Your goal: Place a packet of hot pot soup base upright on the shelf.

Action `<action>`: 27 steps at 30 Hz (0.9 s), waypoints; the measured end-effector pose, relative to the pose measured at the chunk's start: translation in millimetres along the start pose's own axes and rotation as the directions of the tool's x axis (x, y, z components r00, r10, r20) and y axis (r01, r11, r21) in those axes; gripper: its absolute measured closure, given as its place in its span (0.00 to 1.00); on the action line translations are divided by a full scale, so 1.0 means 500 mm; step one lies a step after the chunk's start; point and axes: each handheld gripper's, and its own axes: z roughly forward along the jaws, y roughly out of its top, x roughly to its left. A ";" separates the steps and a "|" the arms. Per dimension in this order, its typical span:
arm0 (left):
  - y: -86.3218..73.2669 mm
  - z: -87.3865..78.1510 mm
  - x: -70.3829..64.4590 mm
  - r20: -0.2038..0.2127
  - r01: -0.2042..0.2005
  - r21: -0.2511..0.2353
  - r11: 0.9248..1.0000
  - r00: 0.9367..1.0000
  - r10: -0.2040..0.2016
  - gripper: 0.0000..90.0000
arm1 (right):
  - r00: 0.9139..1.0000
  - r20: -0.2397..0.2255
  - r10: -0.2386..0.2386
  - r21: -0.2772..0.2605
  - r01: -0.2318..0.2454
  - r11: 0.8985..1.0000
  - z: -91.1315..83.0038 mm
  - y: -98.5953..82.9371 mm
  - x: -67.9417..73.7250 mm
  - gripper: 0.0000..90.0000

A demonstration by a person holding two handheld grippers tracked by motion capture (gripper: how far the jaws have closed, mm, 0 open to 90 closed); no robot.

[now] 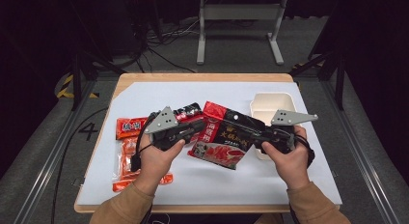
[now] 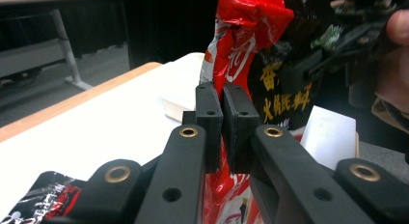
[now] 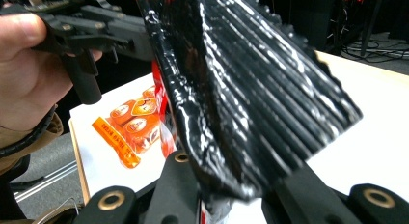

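The left hand-held gripper (image 1: pixel 200 129) has its jaws pressed together on the red edge of the red-and-black pouch (image 1: pixel 223 135), the pads pinching the film tight in the left gripper view, where the pouch (image 2: pixel 255 50) rises above them. The right hand-held gripper (image 1: pixel 254 137) meets the same pouch from the other side; in the right gripper view the black ribbed end of the pouch (image 3: pixel 251 89) sits between its jaws and covers the tips, so I cannot tell how firmly it is clamped. Between the two, the pouch hangs tilted just above the middle of the white-covered table (image 1: pixel 202 180). Behind the right hand (image 1: pixel 288 159) a cream lunch box (image 1: pixel 272 104) stands on the table near its far right corner. Left of the left hand (image 1: pixel 153 161) lie an orange snack pack (image 1: pixel 126 156) and, further back, a smaller red-and-black packet (image 1: pixel 189 110), both flat on the table.
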 end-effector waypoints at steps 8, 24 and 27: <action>-0.011 -0.015 0.013 -0.004 0.025 0.034 0.999 1.000 -0.025 0.79 | 1.000 0.021 -0.002 0.021 0.002 1.000 0.001 0.026 -0.013 0.91; -0.069 -0.027 0.054 -0.034 0.108 0.145 0.983 0.994 -0.104 0.63 | 0.998 0.059 -0.033 -0.013 0.034 0.999 -0.017 0.092 -0.041 0.92; -0.076 -0.030 0.061 -0.045 0.108 0.174 0.979 0.994 -0.102 0.61 | 0.997 0.068 -0.043 -0.015 0.044 0.999 -0.019 0.108 -0.049 0.92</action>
